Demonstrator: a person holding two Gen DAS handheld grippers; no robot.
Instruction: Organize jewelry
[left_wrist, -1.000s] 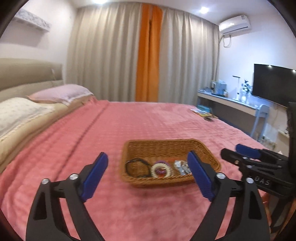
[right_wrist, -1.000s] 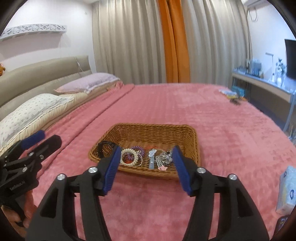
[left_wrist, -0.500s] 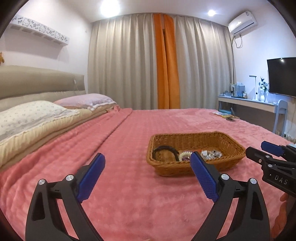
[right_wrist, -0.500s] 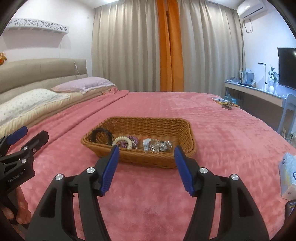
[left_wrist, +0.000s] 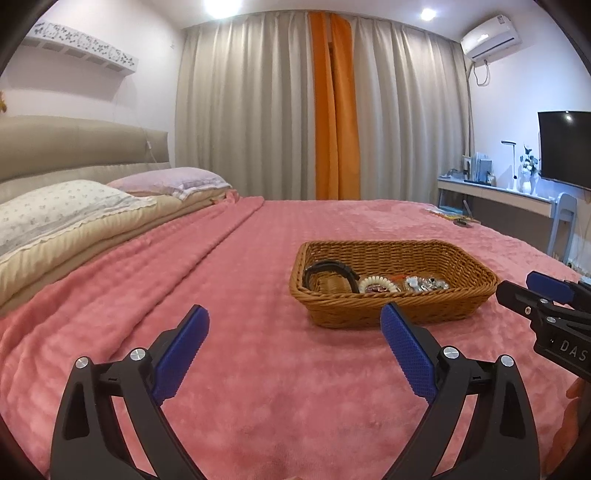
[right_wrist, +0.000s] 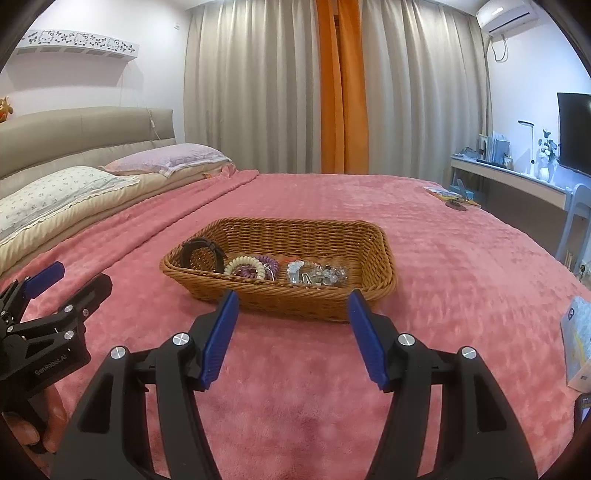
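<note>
Rectangular woven wicker basket (right_wrist: 373, 254) sat on fuzzy pink bedspread (right_wrist: 443, 236); beaded bracelets (right_wrist: 245, 267) inside; left tongs (left_wrist: 291, 325), right tongs (right_wrist: 290, 314) near basket, both released.

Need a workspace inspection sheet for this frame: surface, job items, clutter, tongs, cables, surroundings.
Surface: pink blanket on the bed.
Job's things: wicker basket holding black band, coil bracelets, silver pieces.
Clutter: packet at right edge; small items at far corner.
Grippers: left tongs open, right tongs open, both empty, short of the basket.
Cables: cord by air conditioner.
Surroundings: pillows, curtains, TV.
</note>
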